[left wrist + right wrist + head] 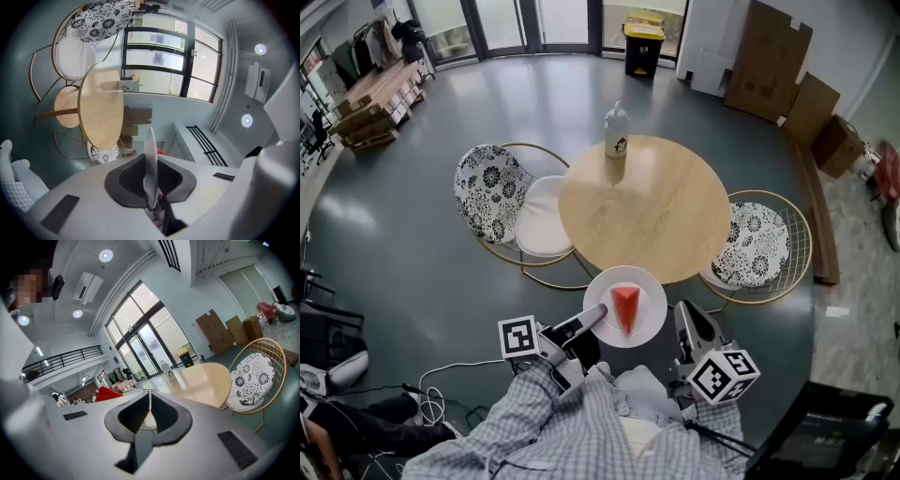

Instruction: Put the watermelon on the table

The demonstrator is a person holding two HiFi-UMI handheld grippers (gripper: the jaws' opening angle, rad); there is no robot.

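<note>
**Item:** red triangular watermelon wedge (625, 307), lying on a round white plate (649, 284).

**Location:** in front of the person, carried on the plate. In the head view the plate's far rim overlaps the near edge of the round light-wood table (661, 211). Whether that rim is already over the tabletop or short of it cannot be told.

**Holders:**
- The left gripper (593, 321) has its jaws pinched on the plate's left rim, which shows edge-on between the pads in the left gripper view.
- The right gripper (679, 312) has its jaws likewise clamped on the thin right rim.
- Neither gripper touches the fruit.

**Orientation:** the wedge's long axis runs from the person toward the table, with the broad end facing the table and the point facing the person.

**Governing relation:** the table lies straight ahead, beyond the plate's far rim. The grippers flank the plate left and right, so neither is nearer. The next move is probably a level carry forward by both together, then a lowering onto the bare near part of the tabletop.

**Risk:** if the two hands travel unevenly the plate could tilt and the wedge could slide.

**Also present:**
- A white bottle (616, 131) stands at the table's far edge, well apart from the plate.
- A gold wire chair with a black-and-white patterned cushion stands at the table's left (490, 192).
- A matching chair stands at the table's right (759, 246).
</note>
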